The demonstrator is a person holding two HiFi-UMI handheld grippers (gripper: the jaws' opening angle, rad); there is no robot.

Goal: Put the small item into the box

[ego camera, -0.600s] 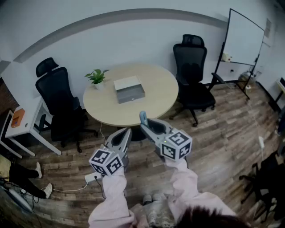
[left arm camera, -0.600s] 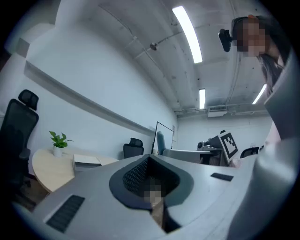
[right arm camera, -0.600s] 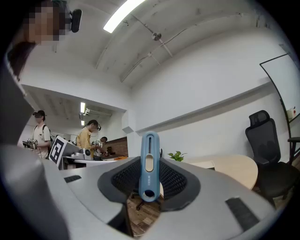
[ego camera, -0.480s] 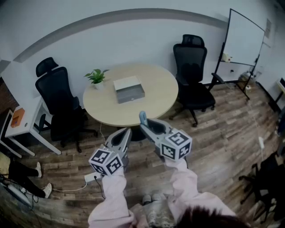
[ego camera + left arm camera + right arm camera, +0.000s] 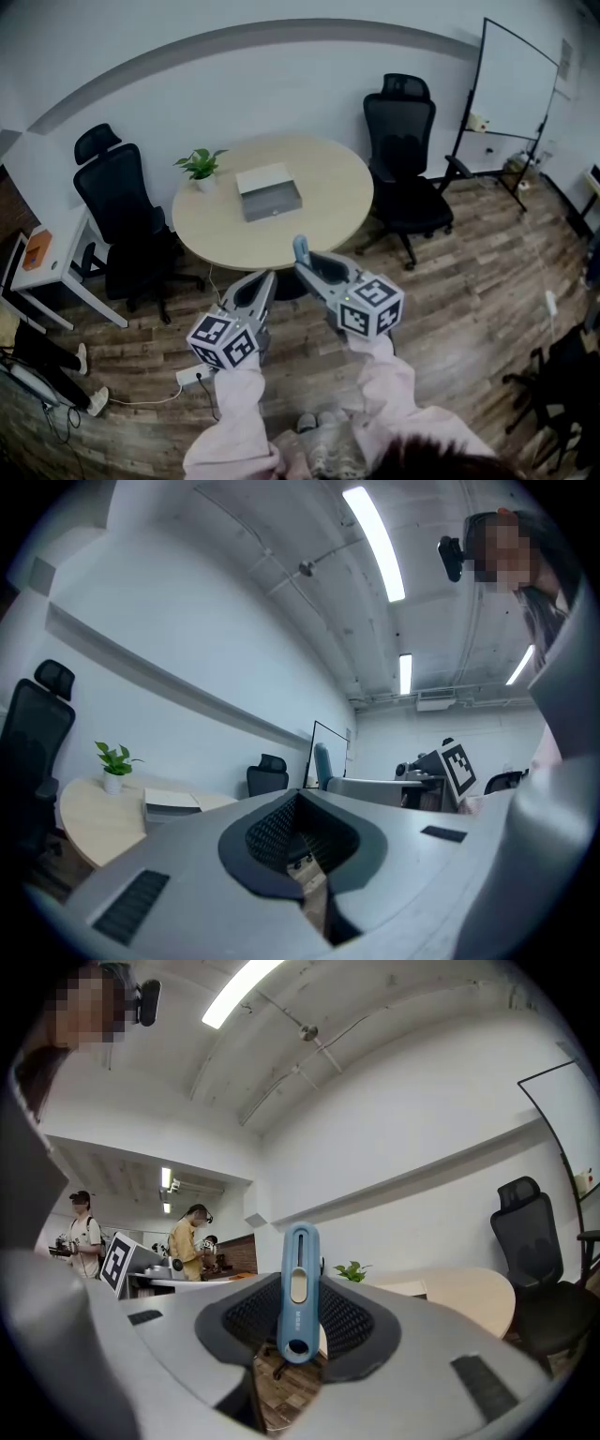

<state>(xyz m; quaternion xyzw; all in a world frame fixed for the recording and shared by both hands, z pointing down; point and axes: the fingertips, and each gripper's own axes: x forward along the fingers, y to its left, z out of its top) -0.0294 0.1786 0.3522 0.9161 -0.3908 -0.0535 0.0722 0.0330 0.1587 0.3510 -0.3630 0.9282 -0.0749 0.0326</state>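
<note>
Left tool [image 5: 302,841]: closed up, empty, level. Right tool [image 5: 298,1326]: clamped on small blue item [image 5: 299,1279], upright between pads. Step, as judged: carrying item toward bench [image 5: 328,220], well short of it. Box [image 5: 269,191]: on bench, 11 o'clock from right tool, well apart. Next: step closer, reach over box, lower, release.

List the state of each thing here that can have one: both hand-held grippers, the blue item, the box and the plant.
Left hand-held gripper: shut, empty.
Right hand-held gripper: shut on the blue item.
Blue item: held upright, not yet in the box.
Box: on the round table, apparently closed.
Plant: upright.
</note>
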